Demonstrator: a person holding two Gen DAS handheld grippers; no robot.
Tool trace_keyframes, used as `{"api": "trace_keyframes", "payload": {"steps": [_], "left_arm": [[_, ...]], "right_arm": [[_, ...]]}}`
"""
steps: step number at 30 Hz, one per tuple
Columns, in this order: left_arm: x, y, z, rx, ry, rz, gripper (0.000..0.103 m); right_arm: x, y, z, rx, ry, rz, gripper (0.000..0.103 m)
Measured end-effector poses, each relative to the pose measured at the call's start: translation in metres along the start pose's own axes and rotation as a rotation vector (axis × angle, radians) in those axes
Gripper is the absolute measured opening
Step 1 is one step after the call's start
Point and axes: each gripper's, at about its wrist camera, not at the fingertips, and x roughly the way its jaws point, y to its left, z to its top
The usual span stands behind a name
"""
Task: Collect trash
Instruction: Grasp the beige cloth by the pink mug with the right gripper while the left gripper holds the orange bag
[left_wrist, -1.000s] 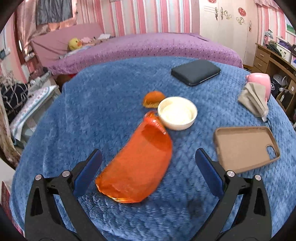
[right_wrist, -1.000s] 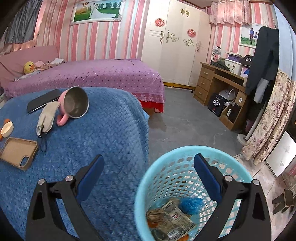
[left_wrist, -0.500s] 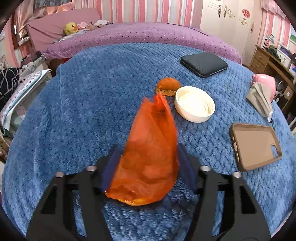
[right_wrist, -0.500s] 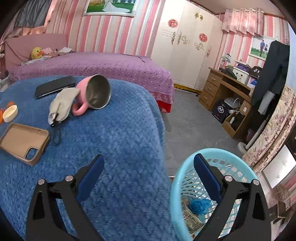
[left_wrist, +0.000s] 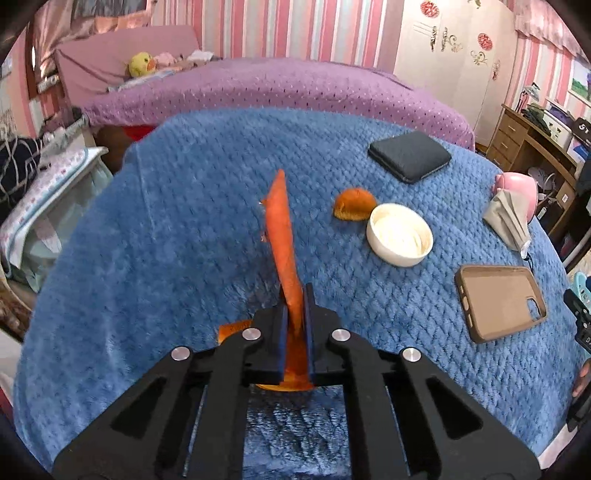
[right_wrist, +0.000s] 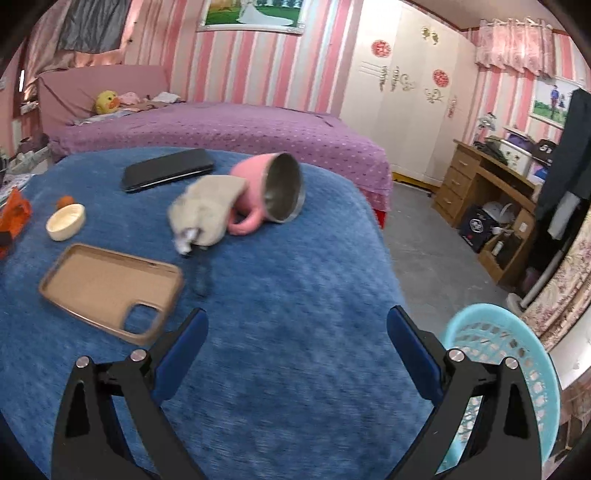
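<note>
Left gripper: jaws closed tight on orange wrapper, standing edge-on at frame centre over blue blanket. Right gripper: wide open, empty, low in frame; basket at lower right.

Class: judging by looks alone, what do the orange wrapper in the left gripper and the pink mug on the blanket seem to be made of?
Orange wrapper: thin, glossy, translucent plastic film, probably; it is pinched flat in the left gripper.
Pink mug: pink outside, likely plastic or enamel; dull grey inside looks like metal.
</note>
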Motion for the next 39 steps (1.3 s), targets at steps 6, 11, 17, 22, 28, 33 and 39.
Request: {"api": "trace_keyframes", "payload": {"steps": [6, 11, 17, 22, 28, 33, 39], "left_arm": [[-0.011, 0.013, 0.012, -0.053, -0.032, -0.009, 0.006], [-0.007, 0.013, 0.015, -0.075, -0.031, -0.021, 0.006], [0.004, 0.011, 0.017, -0.083, -0.003, 0.001, 0.006], [0.01, 0.002, 0.021, -0.078, -0.002, 0.013, 0.006], [0.014, -0.014, 0.022, -0.046, -0.001, 0.022, 0.006], [0.01, -0.018, 0.023, -0.05, -0.006, 0.019, 0.006], [-0.006, -0.029, 0.023, -0.036, -0.038, 0.012, 0.006]], "right_arm": [[0.002, 0.017, 0.018, 0.032, -0.016, 0.072, 0.095], [0.019, 0.039, 0.032, 0.004, -0.012, 0.074, 0.095], [0.042, 0.057, 0.045, -0.013, 0.003, 0.095, 0.095], [0.062, 0.072, 0.059, -0.083, 0.022, 0.068, 0.08], [0.088, 0.077, 0.058, -0.106, 0.112, 0.099, 0.043], [0.08, 0.075, 0.058, -0.112, 0.082, 0.112, 0.026], [0.047, 0.052, 0.053, -0.057, 0.007, 0.115, 0.025]]}}
